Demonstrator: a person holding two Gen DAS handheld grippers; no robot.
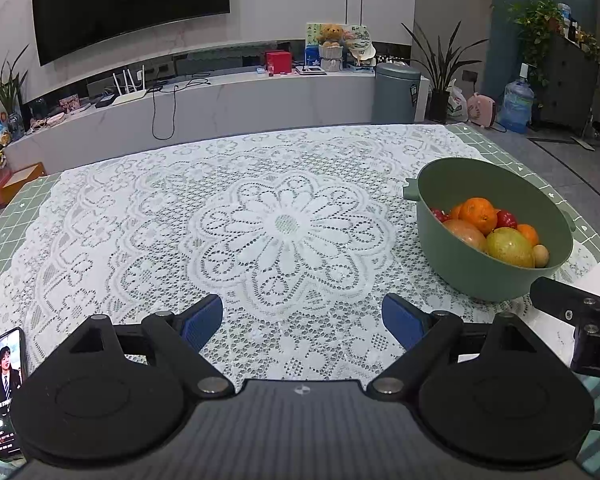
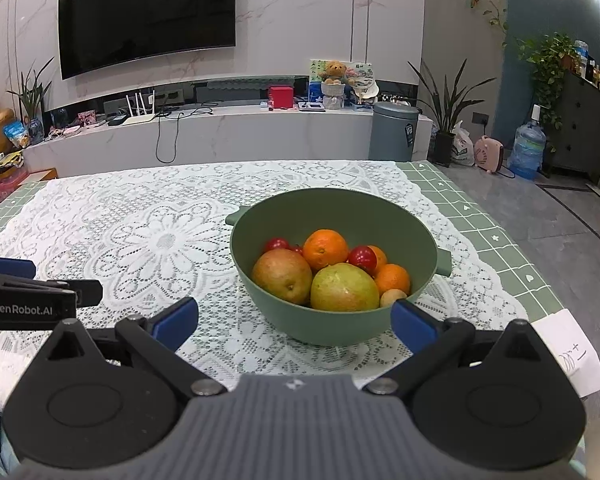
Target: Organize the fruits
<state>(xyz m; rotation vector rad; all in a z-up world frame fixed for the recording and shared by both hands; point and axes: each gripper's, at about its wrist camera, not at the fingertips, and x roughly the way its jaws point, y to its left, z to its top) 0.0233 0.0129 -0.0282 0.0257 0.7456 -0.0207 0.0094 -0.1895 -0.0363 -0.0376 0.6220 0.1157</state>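
Note:
A green bowl (image 2: pixel 420 236) full of fruit stands on the lace tablecloth; the left wrist view has the same bowl (image 1: pixel 452 256) at the right. Inside lie an orange (image 2: pixel 325 249), a reddish pear (image 2: pixel 282 276), a yellow-green pear (image 2: pixel 344 288), red cherry tomatoes (image 2: pixel 362 258) and a small tan fruit (image 2: pixel 392 297). My right gripper (image 2: pixel 296 320) is open just in front of the bowl, with nothing between its blue pads. My left gripper (image 1: pixel 302 320) is open over bare lace, left of the bowl. Each gripper shows at the edge of the other's view.
A phone (image 1: pixel 5 392) with a lit screen lies at the table's near left edge. A white paper note (image 2: pixel 572 356) rests at the near right corner. The green checked table cover (image 2: pixel 500 248) ends at the right, with floor beyond. A TV cabinet stands behind the table.

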